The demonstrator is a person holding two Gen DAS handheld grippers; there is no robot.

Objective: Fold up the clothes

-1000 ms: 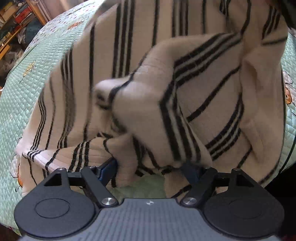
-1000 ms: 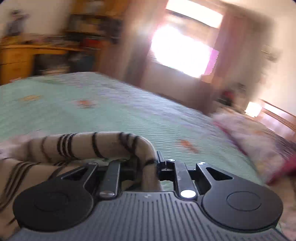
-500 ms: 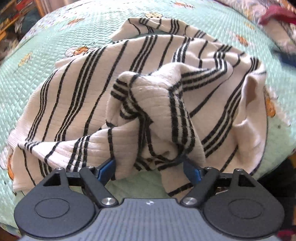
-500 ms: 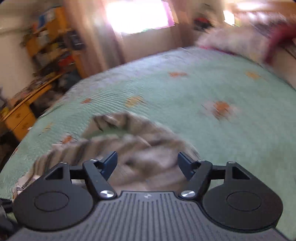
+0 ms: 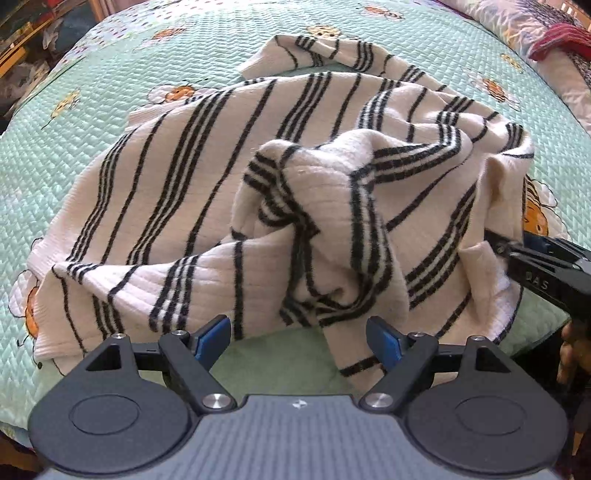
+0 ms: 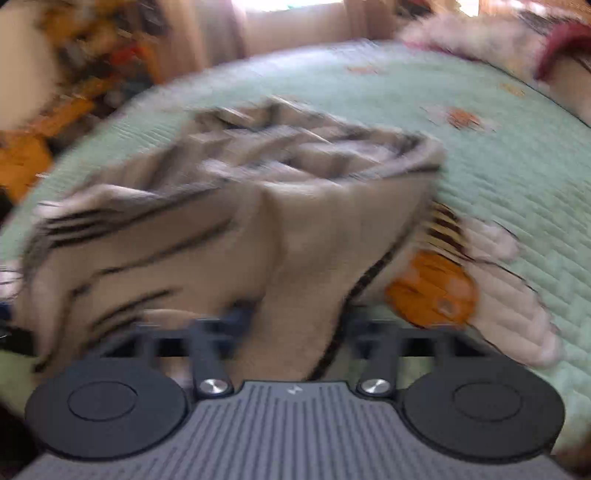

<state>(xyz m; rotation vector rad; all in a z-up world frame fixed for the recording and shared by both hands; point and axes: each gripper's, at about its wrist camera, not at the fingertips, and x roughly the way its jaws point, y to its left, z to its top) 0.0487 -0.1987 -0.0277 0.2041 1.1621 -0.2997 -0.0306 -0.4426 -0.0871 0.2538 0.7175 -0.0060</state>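
A cream sweater with black stripes (image 5: 207,192) lies crumpled on the mint quilted bedspread (image 5: 74,155), with a twisted hump (image 5: 317,206) at its middle. My left gripper (image 5: 299,336) hovers over the sweater's near edge, open; a striped strip of cloth (image 5: 354,354) hangs beside its right finger without being pinched. My right gripper (image 5: 517,247) comes in from the right at the sweater's right edge. In the blurred right wrist view its jaws are closing on a fold of the sweater (image 6: 295,280), which fills the gap of the right gripper (image 6: 295,321).
The bedspread (image 6: 480,122) carries orange bee and flower prints (image 6: 432,291). Pillows and a red cloth (image 5: 557,37) lie at the far right. Shelves and clutter (image 5: 22,33) stand beyond the bed's left side. A hand (image 5: 572,354) shows at the right edge.
The sweater went from lifted to lying spread on the bed. The right gripper let go of it, swung down and came back onto its right edge. The left gripper stayed open.
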